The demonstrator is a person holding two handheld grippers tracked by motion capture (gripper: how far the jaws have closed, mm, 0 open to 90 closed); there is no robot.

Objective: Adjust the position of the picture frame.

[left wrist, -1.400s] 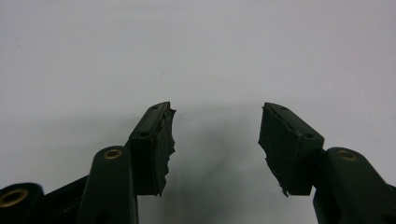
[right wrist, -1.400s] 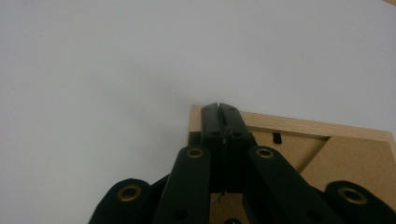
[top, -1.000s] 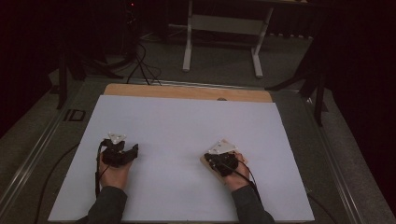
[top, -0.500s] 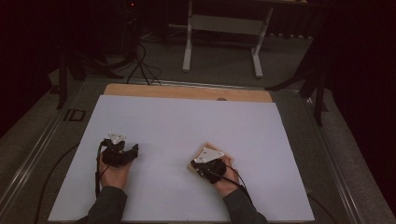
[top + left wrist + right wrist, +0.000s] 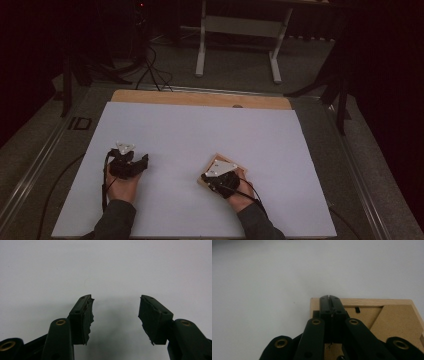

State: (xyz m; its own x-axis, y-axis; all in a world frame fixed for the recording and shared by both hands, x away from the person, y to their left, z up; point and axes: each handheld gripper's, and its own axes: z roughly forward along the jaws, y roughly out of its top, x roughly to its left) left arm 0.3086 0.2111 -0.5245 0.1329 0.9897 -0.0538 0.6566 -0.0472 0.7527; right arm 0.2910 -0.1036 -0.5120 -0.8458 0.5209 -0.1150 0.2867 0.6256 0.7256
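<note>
Wooden frame (image 5: 374,312) – flat, light-brown, lies on white sheet directly under R gripper (image 5: 330,298); back side up, inner panel w/ a diagonal seam and small dark slot just R of the fingers. R fingers (image 5: 337,305) pressed together, no gap betw. them, tips over the frame's top-left corner; cannot tell if anything is pinched betw. them. In high view the frame (image 5: 212,165) pokes out ahead of and to L of the R gripper (image 5: 216,176), tilted diagonally; grey three-cornered plate sits on top of gripper, R hand (image 5: 239,192) wrapped round the body, cable trailing back along dark sleeve.

L gripper (image 5: 115,312) – fingers (image 5: 82,315) spread wide apart, nothing betw. them, worn ragged pad edges, only bare white sheet ahead. High view: L gripper (image 5: 126,159) well apart from the frame, L of it, held in L hand (image 5: 121,185) low over sheet, grey plate on top.

Outward: white sheet (image 5: 200,130) covers most of the worktop (image 5: 200,98); strip of bare wood showing at far edge w/ a small dark spot. Beyond worktop: dim floor, cables, white-legged stand (image 5: 237,45).
</note>
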